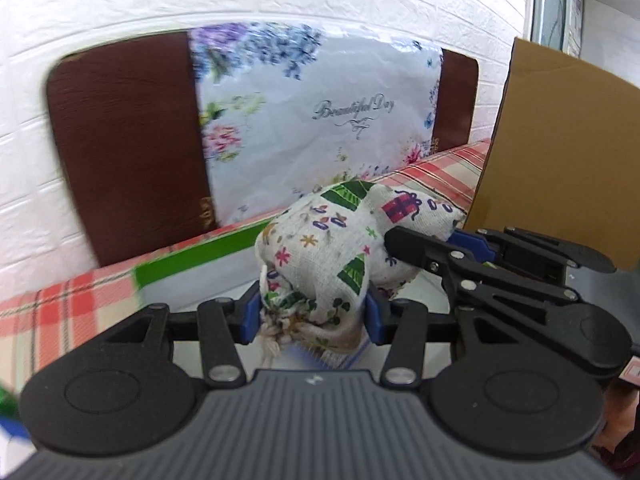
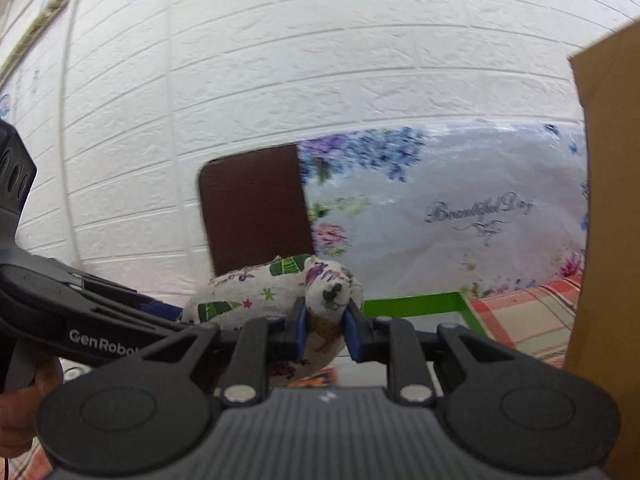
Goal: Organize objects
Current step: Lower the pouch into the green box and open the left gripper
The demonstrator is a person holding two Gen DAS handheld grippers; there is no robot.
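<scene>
A small white cloth pouch (image 1: 332, 240) printed with trees and gift boxes is held up between both grippers. My left gripper (image 1: 314, 316) is shut on its tied, tasselled end. My right gripper (image 2: 326, 330) is shut on the opposite end of the pouch (image 2: 280, 292). The right gripper (image 1: 460, 252) also shows in the left wrist view, coming in from the right against the pouch. The left gripper (image 2: 92, 316) shows at the left of the right wrist view. Part of the pouch's underside is hidden by the fingers.
A green-rimmed white tray (image 1: 192, 260) lies below on a red plaid cloth (image 1: 60, 312). A floral "Beautiful Day" bag (image 1: 320, 120) leans on a brown board (image 1: 128, 152) by the white brick wall. A cardboard box (image 1: 560, 148) stands at the right.
</scene>
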